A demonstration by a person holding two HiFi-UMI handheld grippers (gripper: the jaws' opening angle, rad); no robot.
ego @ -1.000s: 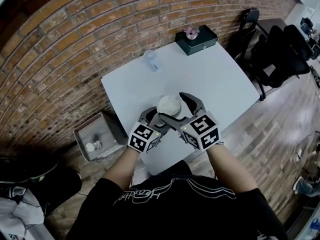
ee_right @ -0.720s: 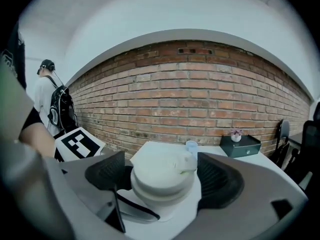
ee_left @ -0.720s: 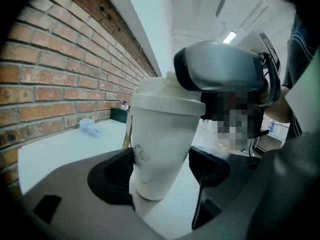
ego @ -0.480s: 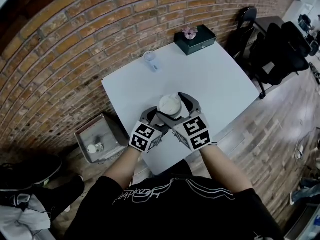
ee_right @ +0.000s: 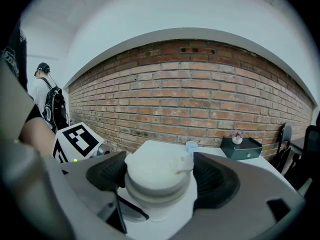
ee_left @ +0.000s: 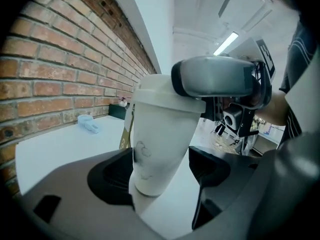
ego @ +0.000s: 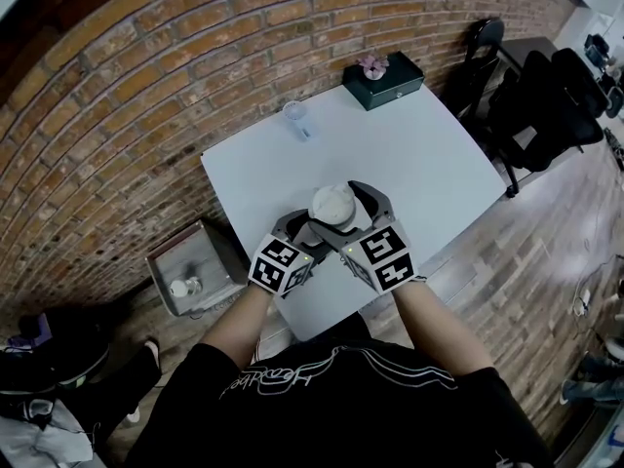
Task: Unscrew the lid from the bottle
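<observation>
Two grippers held a frosted white plastic bottle (ee_left: 160, 134) at the near edge of the white table (ego: 409, 154): left gripper (ee_left: 161, 170) clamped on its body, right gripper (ee_right: 160, 176) closed wide on its white domed lid (ee_right: 155, 166). Light, smooth, likely slippery; the lid's rim looked the surest hold.

the bottle (ee_left: 160, 144) is at the near part of the table (ego: 429, 164), with its lid (ee_right: 155, 166) on top. the left gripper (ego: 304, 226) is at the bottle's left and the right gripper (ego: 345, 213) at its right, round the lid. behind the bottle lie a small cup (ego: 295, 117) and, farther back to the right, a box (ego: 383, 78). left of the bottle, on the floor, sits a bin (ego: 185, 266).
</observation>
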